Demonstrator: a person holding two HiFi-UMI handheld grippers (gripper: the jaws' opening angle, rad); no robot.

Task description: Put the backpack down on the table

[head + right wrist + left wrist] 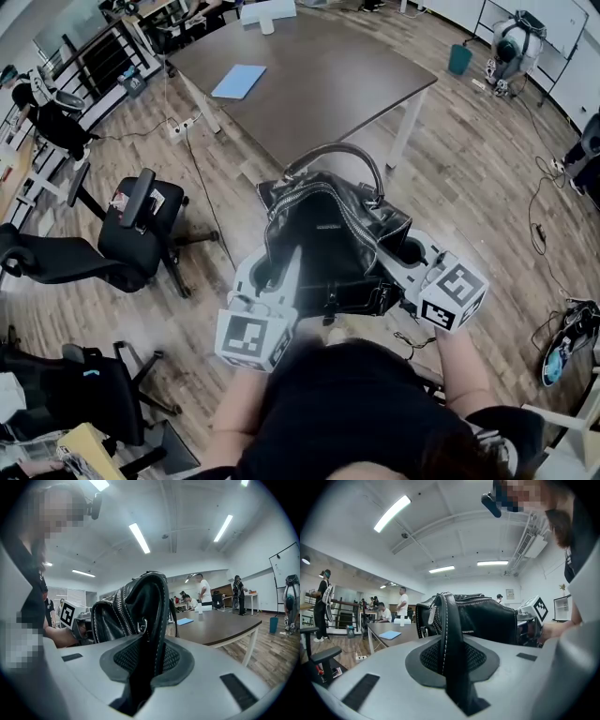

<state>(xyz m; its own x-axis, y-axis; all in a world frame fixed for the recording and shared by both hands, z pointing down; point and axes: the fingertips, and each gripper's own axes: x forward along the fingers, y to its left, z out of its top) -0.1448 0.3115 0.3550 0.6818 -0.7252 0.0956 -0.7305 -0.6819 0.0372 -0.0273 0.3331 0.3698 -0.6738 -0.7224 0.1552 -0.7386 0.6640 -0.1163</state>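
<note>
A black leather backpack (330, 246) with silver zips hangs in the air between my two grippers, short of the brown table (328, 80). My left gripper (277, 277) is shut on the left shoulder strap (452, 639), which runs up between its jaws. At the bag's other side my right gripper (405, 255) is shut on the right strap (151, 634). The bag's carry handle (337, 152) arches up at its far side. In the left gripper view the backpack (487, 620) fills the middle; the backpack (126, 613) also sits close in the right gripper view.
A blue folder (238, 81) and a white object (268, 13) lie on the table. Black office chairs (141, 225) stand on the wooden floor at left, with cables trailing. A teal bin (459, 58) stands beyond the table's right corner. Several people sit and stand at the room's far end.
</note>
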